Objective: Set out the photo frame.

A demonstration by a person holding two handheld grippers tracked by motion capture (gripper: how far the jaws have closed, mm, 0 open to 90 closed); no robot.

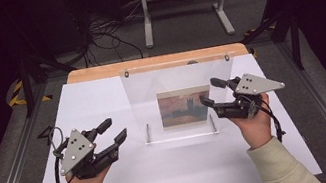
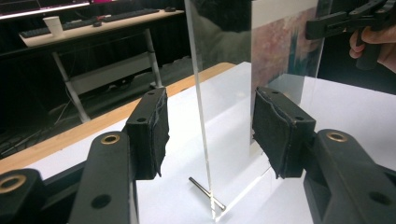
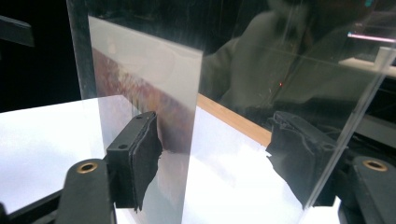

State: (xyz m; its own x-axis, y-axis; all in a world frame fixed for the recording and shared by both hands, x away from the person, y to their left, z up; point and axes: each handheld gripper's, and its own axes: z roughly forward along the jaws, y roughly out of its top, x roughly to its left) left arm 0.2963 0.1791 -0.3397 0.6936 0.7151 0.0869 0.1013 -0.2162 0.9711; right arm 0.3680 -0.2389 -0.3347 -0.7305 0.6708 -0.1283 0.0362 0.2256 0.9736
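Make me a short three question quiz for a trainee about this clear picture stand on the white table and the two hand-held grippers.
1. True or false: the left gripper is clamped on the clear acrylic stand.
2. Which gripper is at the edge of the stand nearest the picture card? A) left B) right
3. Fill in: the stand is upright on the ___ board.

Key:
1. False. In the left gripper view the panel's edge lies in the gap between its pads, touching neither.
2. B. The right gripper straddles that edge, with one pad in front of the panel and one behind, both apart from it.
3. White.
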